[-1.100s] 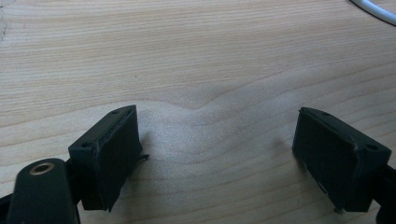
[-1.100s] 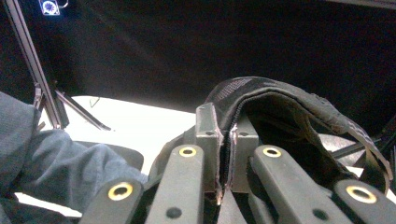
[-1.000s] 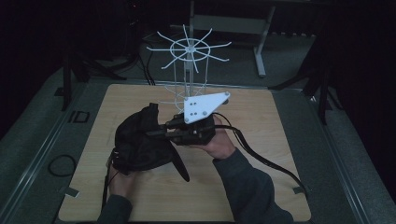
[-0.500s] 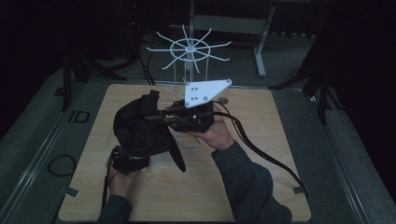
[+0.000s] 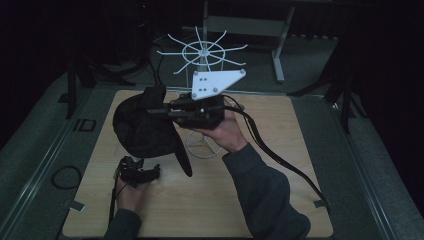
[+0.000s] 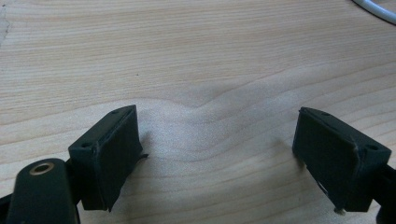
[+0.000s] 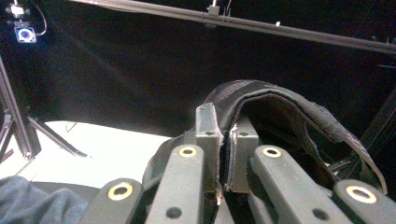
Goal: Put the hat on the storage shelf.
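The right claw [image 5: 165, 111] is clamped on the black cap [image 5: 142, 131], just in front of the white rack [image 5: 202, 52]. The left claw [image 6: 219, 158], jaws apart, rests on the worktop [image 5: 280, 165] below the cap.

The edge of a black cap [image 7: 280, 100] is pinched between the closed jaws of the right hand-held gripper [image 7: 228, 154], and its fabric is seen arching up against a dark background

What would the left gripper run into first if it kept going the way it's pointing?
Probably the wooden tabletop: the left gripper is open and aimed low along bare wood. Farther off a white curved edge shows, seemingly off to one side.
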A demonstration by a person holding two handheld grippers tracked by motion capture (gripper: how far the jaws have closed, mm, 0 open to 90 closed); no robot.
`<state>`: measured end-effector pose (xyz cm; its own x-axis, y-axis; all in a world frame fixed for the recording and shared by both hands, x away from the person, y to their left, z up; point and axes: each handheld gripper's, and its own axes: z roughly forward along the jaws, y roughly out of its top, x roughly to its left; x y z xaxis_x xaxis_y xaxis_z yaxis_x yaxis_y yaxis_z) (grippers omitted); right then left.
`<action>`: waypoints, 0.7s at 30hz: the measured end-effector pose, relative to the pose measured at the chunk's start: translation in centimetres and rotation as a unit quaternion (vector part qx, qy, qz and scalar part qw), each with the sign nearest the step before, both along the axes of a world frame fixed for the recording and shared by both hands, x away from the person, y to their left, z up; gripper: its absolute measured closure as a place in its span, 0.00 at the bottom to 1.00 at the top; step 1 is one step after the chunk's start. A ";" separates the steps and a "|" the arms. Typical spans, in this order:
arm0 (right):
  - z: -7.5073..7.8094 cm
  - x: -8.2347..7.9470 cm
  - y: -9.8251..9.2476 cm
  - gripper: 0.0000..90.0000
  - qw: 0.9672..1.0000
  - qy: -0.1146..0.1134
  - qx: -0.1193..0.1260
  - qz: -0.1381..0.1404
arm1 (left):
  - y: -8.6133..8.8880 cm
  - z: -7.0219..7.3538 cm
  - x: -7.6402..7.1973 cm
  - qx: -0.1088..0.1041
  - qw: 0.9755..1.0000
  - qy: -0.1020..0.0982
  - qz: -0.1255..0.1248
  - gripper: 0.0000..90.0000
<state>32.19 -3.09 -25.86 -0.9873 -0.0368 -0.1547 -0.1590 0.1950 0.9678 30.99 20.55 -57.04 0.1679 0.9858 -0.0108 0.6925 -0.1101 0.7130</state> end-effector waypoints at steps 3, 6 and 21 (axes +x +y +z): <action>0.6 0.2 0.3 0.95 1.000 -0.002 0.006 -0.002 | 0.0 0.0 0.0 0.001 1.000 0.001 -0.001 0.17; 1.1 0.4 0.3 0.95 1.000 0.000 0.010 -0.006 | 0.0 0.0 0.0 -0.001 1.000 -0.001 0.001 0.17; 3.5 0.8 0.7 0.95 0.999 -0.003 0.034 -0.018 | 0.0 0.0 0.0 0.000 1.000 0.000 0.000 0.17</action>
<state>32.96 -2.44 -22.39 -0.9867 0.0102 -0.1620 -0.1591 0.1355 0.9779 30.98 20.55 -57.03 0.1675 0.9858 -0.0112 0.6927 -0.1096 0.7128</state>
